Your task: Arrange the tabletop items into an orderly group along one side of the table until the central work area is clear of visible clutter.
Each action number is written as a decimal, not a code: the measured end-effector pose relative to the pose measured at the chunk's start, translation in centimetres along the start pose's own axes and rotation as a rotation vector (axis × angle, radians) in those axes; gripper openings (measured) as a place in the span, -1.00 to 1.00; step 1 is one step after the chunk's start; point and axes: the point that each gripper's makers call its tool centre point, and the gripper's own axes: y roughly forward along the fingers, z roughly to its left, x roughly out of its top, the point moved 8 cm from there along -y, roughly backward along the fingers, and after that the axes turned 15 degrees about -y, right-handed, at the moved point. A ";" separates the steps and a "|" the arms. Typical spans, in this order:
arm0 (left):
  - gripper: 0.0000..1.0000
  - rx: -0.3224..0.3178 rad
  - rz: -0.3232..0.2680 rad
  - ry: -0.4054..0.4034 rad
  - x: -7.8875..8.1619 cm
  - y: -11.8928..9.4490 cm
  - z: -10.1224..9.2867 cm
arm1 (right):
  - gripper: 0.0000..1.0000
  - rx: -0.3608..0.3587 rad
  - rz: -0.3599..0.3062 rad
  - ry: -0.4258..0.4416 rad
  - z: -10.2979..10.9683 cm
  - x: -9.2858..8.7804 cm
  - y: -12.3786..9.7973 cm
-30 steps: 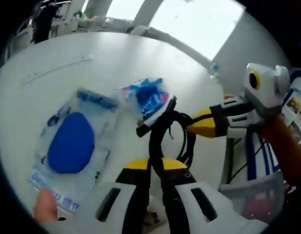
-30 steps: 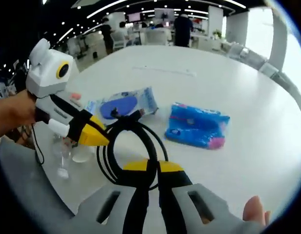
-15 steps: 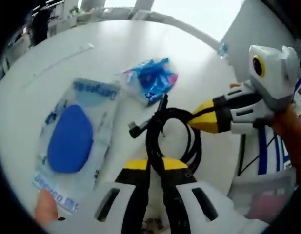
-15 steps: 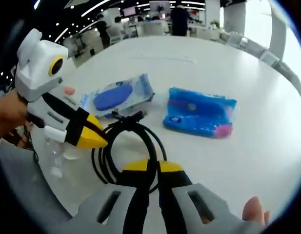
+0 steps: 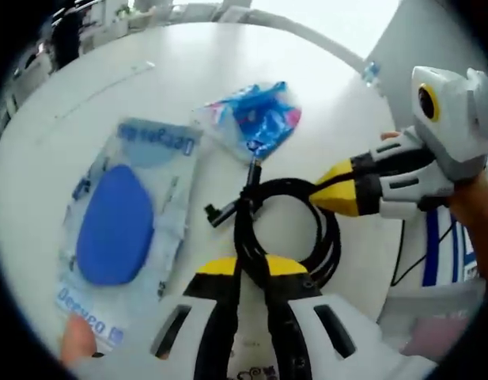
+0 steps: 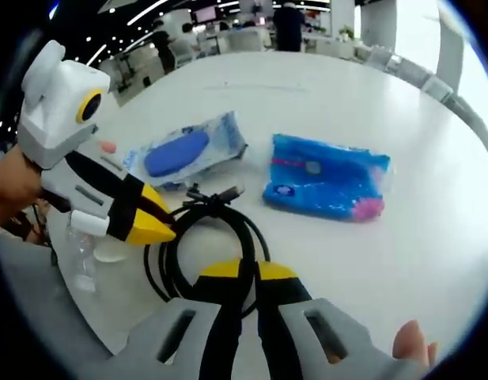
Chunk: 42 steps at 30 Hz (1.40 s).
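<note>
Left gripper [image 5: 253, 267]: clenched on the black coiled cable [image 5: 287, 226] at the loop's 6 o'clock edge in the left gripper view, pinning that side so the coil keeps its round shape.
Right gripper [image 6: 248, 273]: jaws pinched on the coil at another point of the loop; it enters the left gripper view at 3 o'clock.
Cable: lies flat on the white table [image 5: 109, 95] near its edge, plug ends sticking out towards 11 o'clock.
Pouch with blue oval [image 5: 121, 222]: flat at 9 o'clock of the coil, just beside it.
Blue packet [image 5: 255, 119]: at 12 o'clock, near the plugs.
Judgement: two grips likely let the coil shift as one bundle towards the neighbouring packs.
</note>
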 end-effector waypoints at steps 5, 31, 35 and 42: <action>-0.82 0.000 0.000 0.001 0.1 0.2 0.1 | -0.89 -0.002 0.011 0.013 0.0 -0.2 0.2; -0.83 0.027 0.014 0.029 0.1 -0.2 0.7 | -0.87 0.063 0.053 0.016 1.1 -0.4 0.5; -0.83 0.031 0.016 0.031 0.1 -0.3 0.9 | -0.85 0.071 0.048 -0.009 1.4 -0.2 0.7; -0.80 0.022 0.006 0.028 0.1 -0.6 1.2 | -0.77 0.073 0.022 -0.004 1.6 0.2 0.6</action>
